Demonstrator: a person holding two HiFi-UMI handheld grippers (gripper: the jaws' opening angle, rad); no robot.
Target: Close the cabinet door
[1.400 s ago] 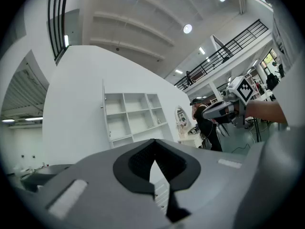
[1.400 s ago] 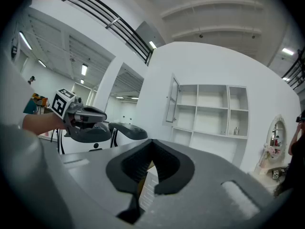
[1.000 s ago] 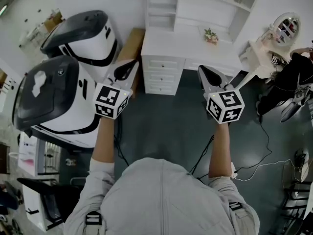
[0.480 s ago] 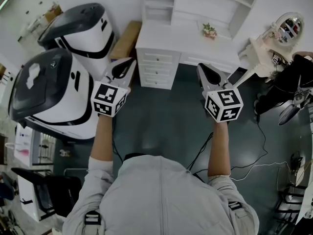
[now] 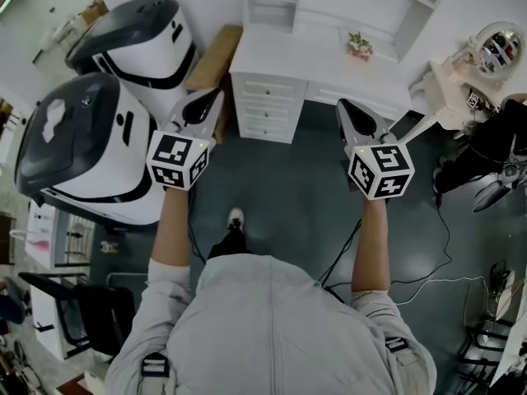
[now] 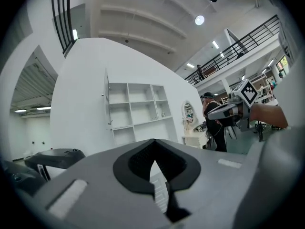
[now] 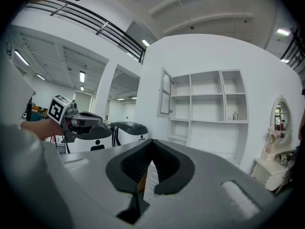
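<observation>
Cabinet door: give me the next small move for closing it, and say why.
Probably carry the left gripper forward and up toward the cabinet door. The door stands swung out at the upper left of the shelf unit, that gripper is well short of it, and it is the one on the door's side. Its jaws are shut and empty, fit for pushing.

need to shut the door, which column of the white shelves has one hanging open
The leftmost column of the white shelves: a door stands swung out at its top. The other two columns show no door.
</observation>
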